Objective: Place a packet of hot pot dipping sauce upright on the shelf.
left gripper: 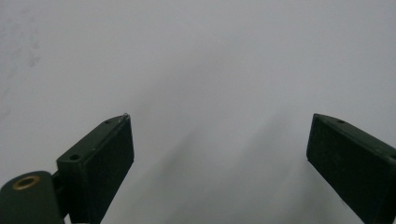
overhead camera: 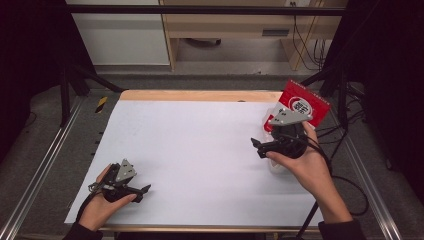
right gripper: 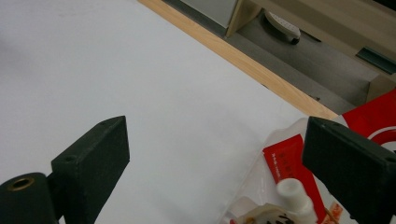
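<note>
A red printed packet [overhead camera: 303,103] stands tilted at the table's right edge, and its corner [right gripper: 379,115] appears in the right gripper view. A clear plastic bag [right gripper: 279,136] lies against it, holding a small red sachet [right gripper: 287,161] and a white capped item [right gripper: 292,191]. My right gripper [overhead camera: 258,146] hovers just left of the bag, open, with bare sheet between its jaws [right gripper: 215,144] and the bag beside the right jaw. My left gripper [overhead camera: 143,191] rests low at the front left, open [left gripper: 219,140] over plain white surface.
A white sheet [overhead camera: 200,150] covers the table, with a wooden strip [overhead camera: 200,95] along its far edge. Metal rails run down both sides. Beyond the table are a wooden desk [overhead camera: 230,25], cables and dark frame legs.
</note>
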{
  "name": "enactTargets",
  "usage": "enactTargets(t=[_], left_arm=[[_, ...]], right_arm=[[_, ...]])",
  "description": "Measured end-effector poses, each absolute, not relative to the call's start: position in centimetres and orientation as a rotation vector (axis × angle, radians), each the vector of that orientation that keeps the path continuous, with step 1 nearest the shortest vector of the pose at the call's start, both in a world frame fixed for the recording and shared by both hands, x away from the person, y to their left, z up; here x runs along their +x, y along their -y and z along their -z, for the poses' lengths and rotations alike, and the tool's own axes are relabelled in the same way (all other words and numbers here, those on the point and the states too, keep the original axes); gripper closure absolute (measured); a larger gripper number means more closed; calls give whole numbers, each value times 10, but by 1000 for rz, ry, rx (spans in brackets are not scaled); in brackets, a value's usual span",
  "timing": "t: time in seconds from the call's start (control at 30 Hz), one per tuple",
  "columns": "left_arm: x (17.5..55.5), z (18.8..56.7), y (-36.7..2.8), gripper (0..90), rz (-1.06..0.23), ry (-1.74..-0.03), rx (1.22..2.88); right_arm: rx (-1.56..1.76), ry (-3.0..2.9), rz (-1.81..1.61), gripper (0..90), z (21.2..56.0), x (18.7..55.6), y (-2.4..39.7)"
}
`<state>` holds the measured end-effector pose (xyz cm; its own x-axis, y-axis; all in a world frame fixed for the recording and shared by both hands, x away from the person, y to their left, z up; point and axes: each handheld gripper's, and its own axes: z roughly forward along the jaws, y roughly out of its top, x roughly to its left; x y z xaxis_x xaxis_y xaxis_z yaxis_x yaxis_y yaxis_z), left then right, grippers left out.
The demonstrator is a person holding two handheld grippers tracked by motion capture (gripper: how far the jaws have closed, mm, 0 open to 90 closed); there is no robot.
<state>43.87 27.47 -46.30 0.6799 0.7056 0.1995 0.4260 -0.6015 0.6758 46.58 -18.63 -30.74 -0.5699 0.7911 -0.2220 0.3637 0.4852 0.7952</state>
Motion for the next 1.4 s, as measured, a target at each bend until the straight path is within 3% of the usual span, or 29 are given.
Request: enactTargets(t=[0.83, 1.4], left_arm=[[439, 463, -277, 56, -612, -856, 2304], [439, 463, -277, 56, -616, -864, 2286]], right_arm=[[932, -2232, -1046, 78, 365, 422, 145], [968, -2296, -1007, 79, 422, 418, 133]])
